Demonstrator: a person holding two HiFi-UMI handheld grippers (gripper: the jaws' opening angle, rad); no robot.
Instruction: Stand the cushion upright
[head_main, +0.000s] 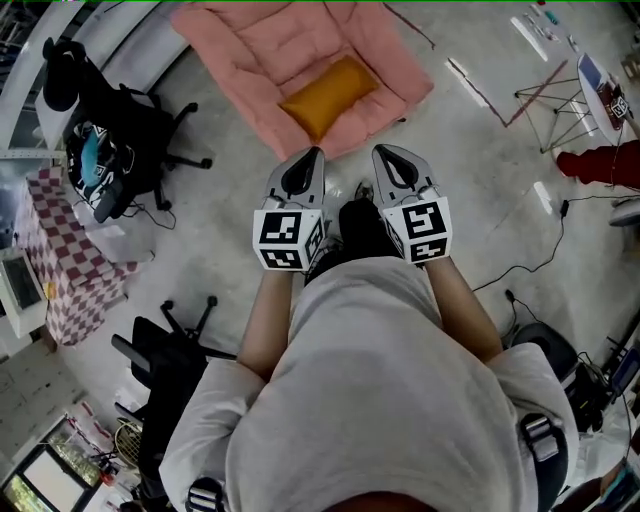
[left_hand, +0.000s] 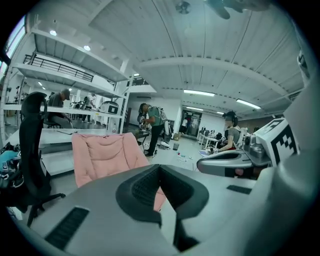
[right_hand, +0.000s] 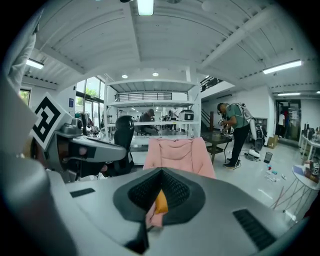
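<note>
An orange cushion (head_main: 325, 95) lies flat on the seat of a pink padded lounge chair (head_main: 250, 45) on the floor ahead of me. Both grippers are held side by side short of the chair's front edge. My left gripper (head_main: 314, 153) is shut and holds nothing, and so does my right gripper (head_main: 381, 150). In the left gripper view the pink chair's back (left_hand: 102, 152) rises beyond the shut left gripper (left_hand: 160, 168); the cushion is hidden there. In the right gripper view a sliver of the orange cushion (right_hand: 161, 201) shows below the shut right gripper (right_hand: 161, 172), with the pink chair (right_hand: 175, 152) behind.
A black office chair (head_main: 115, 135) stands left of the pink chair, with a checkered-cloth table (head_main: 70, 275) nearer me. Another black chair (head_main: 170, 365) is at my left. A wire-legged side table (head_main: 565, 105) and floor cables (head_main: 525, 265) lie to the right. People stand at benches far behind (right_hand: 232, 130).
</note>
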